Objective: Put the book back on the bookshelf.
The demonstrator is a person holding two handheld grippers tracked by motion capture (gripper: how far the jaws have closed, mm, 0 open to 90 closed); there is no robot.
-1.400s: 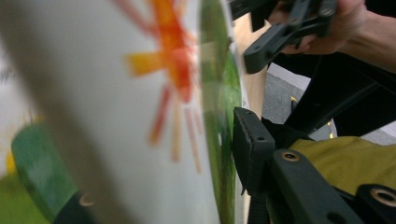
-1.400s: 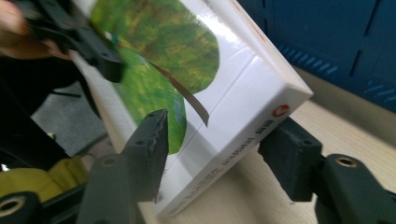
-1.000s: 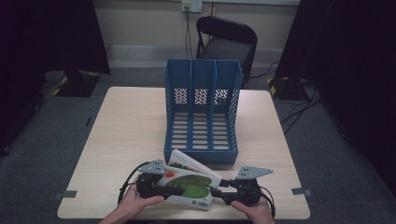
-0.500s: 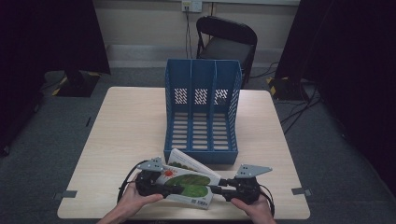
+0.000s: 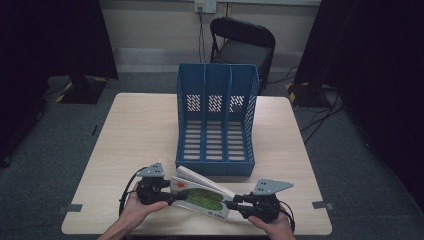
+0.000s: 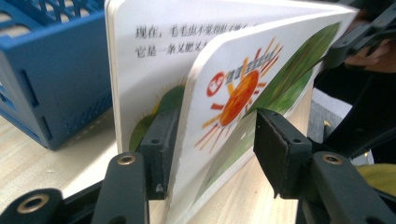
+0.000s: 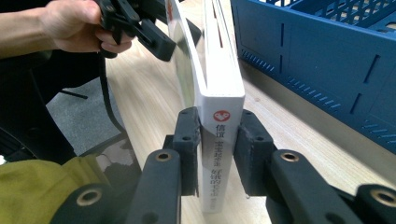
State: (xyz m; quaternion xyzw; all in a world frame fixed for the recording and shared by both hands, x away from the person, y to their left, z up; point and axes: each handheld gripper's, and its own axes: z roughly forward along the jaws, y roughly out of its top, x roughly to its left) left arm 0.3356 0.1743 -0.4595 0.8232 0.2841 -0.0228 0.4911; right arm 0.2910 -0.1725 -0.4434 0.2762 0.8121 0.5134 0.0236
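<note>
**Q:** Near the table's front edge, what's in hand?
**A:** Board book (image 5: 202, 197), white cover with a sun and a green leaf. It sits on the table (image 5: 140, 135) just in front of the blue file rack (image 5: 216, 120), held up on edge between the two grippers, pages fanned a bit at the left end.

**Q:** Right gripper?
**A:** Right gripper (image 7: 214, 151) is pinching the book's spine end. In the right gripper view both pads press flat on the book, one on each side of the spine with its printed characters. Jaws have just been closing, book between them. In the high view it is at the bottom right (image 5: 239, 202), the person's hand behind it.

**Q:** Left gripper?
**A:** Left gripper (image 6: 215, 144) straddles the front cover at the book's open end. The pad (image 6: 161, 140) on the left of that view sits behind the cover, between it and the next page, and looks to be touching; the pad on the right stands clear of the cover, visible gap. So spread, not pinching. Jaws have just been opening, cover between them. High view: bottom left (image 5: 176, 197).

**Q:** Rack?
**A:** Three slots, upright, mid-table, just behind the book. Touching the book or not, can't tell.

**Q:** Background?
**A:** Black chair (image 5: 243, 42) beyond the table.
</note>
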